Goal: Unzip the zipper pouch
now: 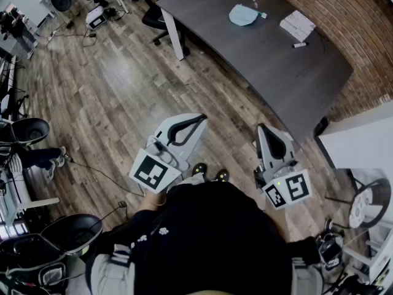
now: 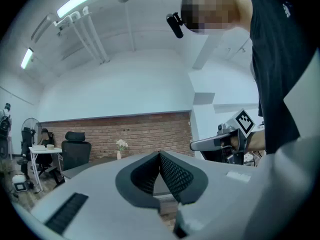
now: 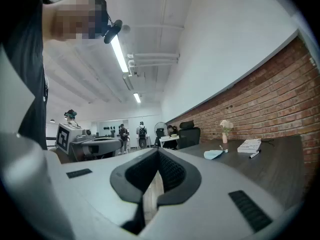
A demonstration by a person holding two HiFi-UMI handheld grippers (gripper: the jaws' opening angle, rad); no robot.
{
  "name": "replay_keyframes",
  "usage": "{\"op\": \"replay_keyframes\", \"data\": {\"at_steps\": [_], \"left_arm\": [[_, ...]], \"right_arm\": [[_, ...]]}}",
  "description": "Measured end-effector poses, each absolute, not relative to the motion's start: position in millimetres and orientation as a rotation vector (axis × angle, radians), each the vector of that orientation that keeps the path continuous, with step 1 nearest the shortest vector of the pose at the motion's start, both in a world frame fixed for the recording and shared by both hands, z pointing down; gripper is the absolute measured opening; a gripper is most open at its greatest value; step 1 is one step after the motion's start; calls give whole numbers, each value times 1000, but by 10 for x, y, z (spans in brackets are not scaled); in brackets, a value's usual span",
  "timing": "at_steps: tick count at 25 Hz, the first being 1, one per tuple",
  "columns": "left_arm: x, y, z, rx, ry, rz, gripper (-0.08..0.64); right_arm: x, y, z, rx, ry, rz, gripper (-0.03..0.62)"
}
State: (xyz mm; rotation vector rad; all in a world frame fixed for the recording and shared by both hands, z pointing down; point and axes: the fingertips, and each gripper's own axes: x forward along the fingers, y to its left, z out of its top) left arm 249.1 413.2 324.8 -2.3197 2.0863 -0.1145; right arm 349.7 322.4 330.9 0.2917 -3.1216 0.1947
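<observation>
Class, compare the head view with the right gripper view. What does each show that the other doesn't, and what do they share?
Only the head view: the person's shoes and a cable on the floor. Only the right gripper view: the ceiling lights and people standing at the far end of the room. Both: the table with the pouch, book and pen on it.

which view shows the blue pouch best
The head view: it looks down on the light blue pouch, showing its whole outline lying flat on the dark table. The right gripper view catches it only small, low and side-on in the distance. The left gripper view does not show it.
</observation>
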Motion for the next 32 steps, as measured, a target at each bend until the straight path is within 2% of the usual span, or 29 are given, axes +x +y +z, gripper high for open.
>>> {"op": "replay_keyframes", "data": {"at_steps": [18, 26, 32], "left_arm": [[2690, 4037, 3283, -2308, 2129, -94, 3], [2811, 3894, 3261, -2292, 2208, 70, 3], [2925, 3899, 3331, -2246, 2243, 30, 3]], "right_arm": [[3783, 3052, 3379, 325, -3137, 304, -3], [4128, 2821, 3466, 356, -3128, 341, -2], [4214, 2756, 3558, 318, -3122, 353, -2]]}}
